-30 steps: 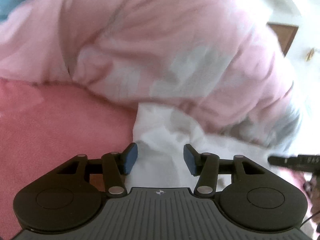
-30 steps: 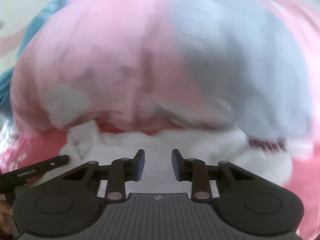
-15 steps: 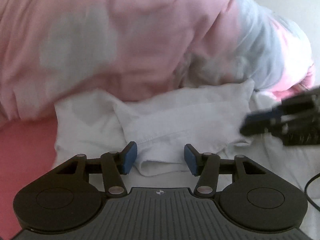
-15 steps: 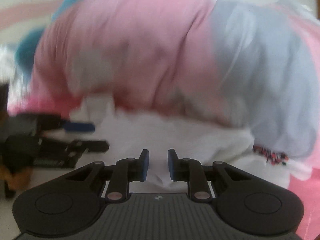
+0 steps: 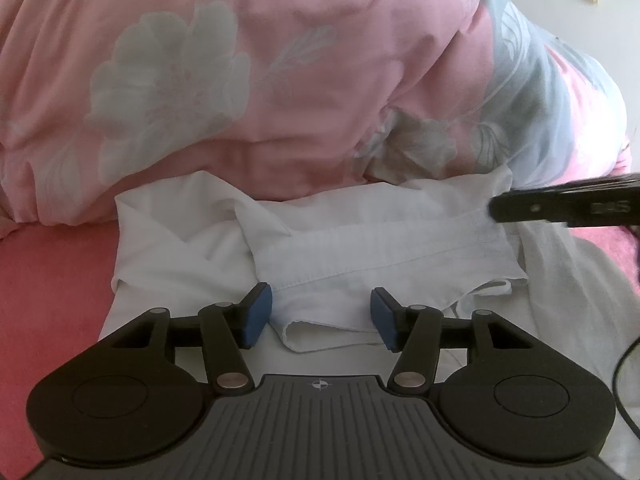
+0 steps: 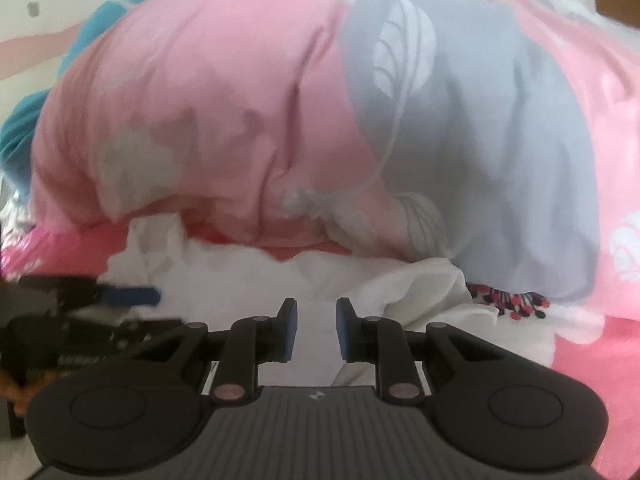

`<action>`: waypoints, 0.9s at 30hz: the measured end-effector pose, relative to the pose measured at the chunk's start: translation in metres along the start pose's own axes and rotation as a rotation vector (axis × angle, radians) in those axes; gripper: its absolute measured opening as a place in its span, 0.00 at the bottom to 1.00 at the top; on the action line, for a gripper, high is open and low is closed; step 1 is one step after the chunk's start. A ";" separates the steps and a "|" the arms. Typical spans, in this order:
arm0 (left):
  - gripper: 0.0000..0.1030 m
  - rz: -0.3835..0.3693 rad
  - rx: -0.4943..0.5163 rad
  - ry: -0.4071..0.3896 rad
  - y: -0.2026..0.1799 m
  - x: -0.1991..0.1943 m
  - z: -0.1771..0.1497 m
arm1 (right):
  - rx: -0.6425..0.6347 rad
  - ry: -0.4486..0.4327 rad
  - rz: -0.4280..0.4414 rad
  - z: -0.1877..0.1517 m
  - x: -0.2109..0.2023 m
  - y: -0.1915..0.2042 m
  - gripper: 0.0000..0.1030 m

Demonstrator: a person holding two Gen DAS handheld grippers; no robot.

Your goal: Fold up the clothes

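A white collared shirt [image 5: 380, 248] lies crumpled on a pink-red bed sheet [image 5: 48, 280]. My left gripper [image 5: 321, 316] hovers at the collar's near edge. Its jaws are opening, and a fold of the shirt's hem lies between the blue pads [image 5: 256, 312] without being pressed. The right gripper's black finger [image 5: 560, 204] reaches in from the right over the collar's far end. In the right wrist view the right gripper [image 6: 316, 332] stands over the white shirt [image 6: 240, 276] with a narrow gap and nothing pinched. The left gripper [image 6: 128, 296] shows at the left edge.
A bulky pink floral duvet [image 5: 240, 80] is piled right behind the shirt and fills the back of both views [image 6: 240, 100]. A teal cloth [image 6: 24, 120] peeks out at far left. A black cable [image 5: 624, 380] hangs at the right edge.
The left view has swung from the shirt's plain edge onto its collar. The right gripper's jaws have narrowed. Each gripper has come into the other's view beside the collar.
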State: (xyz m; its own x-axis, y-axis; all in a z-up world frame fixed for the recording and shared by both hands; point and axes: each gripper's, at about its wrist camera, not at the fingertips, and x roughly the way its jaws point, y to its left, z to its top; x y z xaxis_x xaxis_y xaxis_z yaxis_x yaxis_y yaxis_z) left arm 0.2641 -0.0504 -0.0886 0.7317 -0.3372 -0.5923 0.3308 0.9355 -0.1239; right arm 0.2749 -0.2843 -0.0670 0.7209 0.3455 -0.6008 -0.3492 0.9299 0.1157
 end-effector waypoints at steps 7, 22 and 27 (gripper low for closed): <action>0.60 -0.014 -0.026 -0.008 0.005 -0.005 0.003 | 0.299 0.082 0.029 -0.007 0.021 -0.040 0.23; 0.71 0.054 -0.205 -0.185 0.039 -0.208 -0.014 | 0.284 -0.304 0.068 -0.070 -0.295 -0.018 0.45; 0.72 0.128 -0.234 -0.138 0.052 -0.270 -0.072 | 0.301 -0.317 0.091 -0.115 -0.341 0.001 0.62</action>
State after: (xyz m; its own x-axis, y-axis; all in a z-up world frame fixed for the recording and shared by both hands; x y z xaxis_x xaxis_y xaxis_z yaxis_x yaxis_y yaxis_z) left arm 0.0405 0.0973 0.0074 0.8380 -0.2107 -0.5033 0.0957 0.9649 -0.2445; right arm -0.0400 -0.4156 0.0466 0.8598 0.4054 -0.3105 -0.2638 0.8733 0.4097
